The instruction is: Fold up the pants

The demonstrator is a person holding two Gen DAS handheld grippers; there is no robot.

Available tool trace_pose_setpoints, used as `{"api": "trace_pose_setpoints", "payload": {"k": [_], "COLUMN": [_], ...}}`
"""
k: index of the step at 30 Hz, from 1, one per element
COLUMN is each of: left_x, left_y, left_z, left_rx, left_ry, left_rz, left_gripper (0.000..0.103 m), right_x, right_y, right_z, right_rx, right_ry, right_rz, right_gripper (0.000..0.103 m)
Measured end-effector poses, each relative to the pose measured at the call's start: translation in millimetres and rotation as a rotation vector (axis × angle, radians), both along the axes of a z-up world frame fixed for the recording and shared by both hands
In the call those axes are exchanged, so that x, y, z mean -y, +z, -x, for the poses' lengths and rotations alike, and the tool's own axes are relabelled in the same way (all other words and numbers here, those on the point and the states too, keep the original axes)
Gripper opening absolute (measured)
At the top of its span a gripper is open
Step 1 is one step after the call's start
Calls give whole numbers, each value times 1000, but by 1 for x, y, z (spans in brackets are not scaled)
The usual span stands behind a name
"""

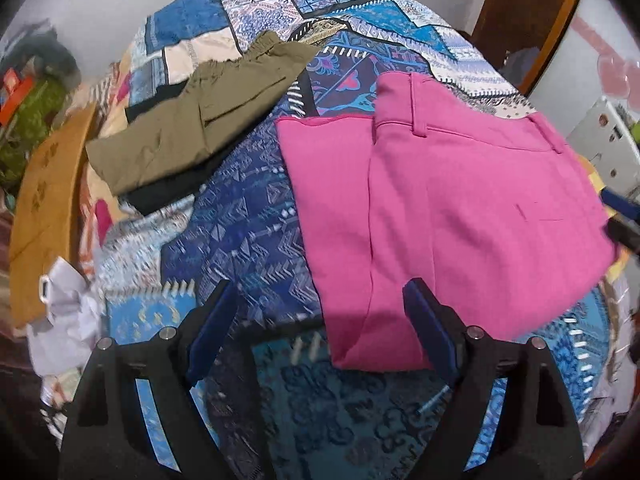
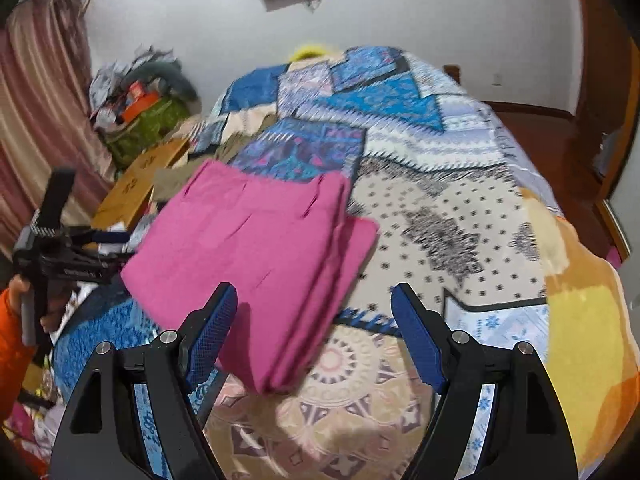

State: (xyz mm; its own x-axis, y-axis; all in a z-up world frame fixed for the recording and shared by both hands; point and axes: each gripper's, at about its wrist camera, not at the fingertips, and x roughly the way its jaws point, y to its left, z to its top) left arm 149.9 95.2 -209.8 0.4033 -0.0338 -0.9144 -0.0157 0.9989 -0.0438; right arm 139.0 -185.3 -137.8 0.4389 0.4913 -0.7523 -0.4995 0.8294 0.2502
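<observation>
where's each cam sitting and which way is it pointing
Left wrist: on the left gripper, looking steeply down at the bed, pink pants and olive pants; its own open fingers show.
Right wrist: on the right gripper, looking down across the bed toward the wall; open fingers, plus the left gripper and an orange sleeve.
Shared: pink pants, bed.

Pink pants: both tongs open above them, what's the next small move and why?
Probably carry the pink pants to the olive pants. They already lie folded in layers on the bedspread, and the left tongs and right tongs are open, holding nothing.
</observation>
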Motion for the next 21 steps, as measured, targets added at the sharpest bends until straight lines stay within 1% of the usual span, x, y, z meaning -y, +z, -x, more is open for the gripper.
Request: {"api": "trace_pose_setpoints", "payload": {"k": [3,5,7,8,9,12,14,16,19,21], "left_x": [-6,-11,-16,-18,-20,-26,-27,-22,-7,6], "left_y": [-2,-3,-2,-2,-1,3,11,25,47,59], "left_z": [4,9,14,15,17,20,20,18,10,3], "left_rx": [7,13,18,18,17,27,55,106,181,226], "left_ry": [15,23,33,39,44,61,67,57,5,-39], "left_rz": [31,35,20,-3,-24,-44,-58,-64,-54,-51], "left_gripper": [86,88,88,88,88,88,88,88,88,88], "right_x": [-4,1,7,8,11,17,20,20,13,2], "right_y": [-13,-17,-18,-17,-16,-14,-10,-3,10,18], "right_z": [0,-1,-2,-1,-1,-1,-2,-2,-4,-6], "right_rx": [-23,-43,-49,-41,-29,-24,-17,0,42,66], "right_ry": [25,25,14,7,-3,-11,-19,-19,-5,24], "right_rz": [39,19,16,28,54,84,80,74,39,16], "right_gripper": [76,76,76,76,72,70,69,68,68,68]}}
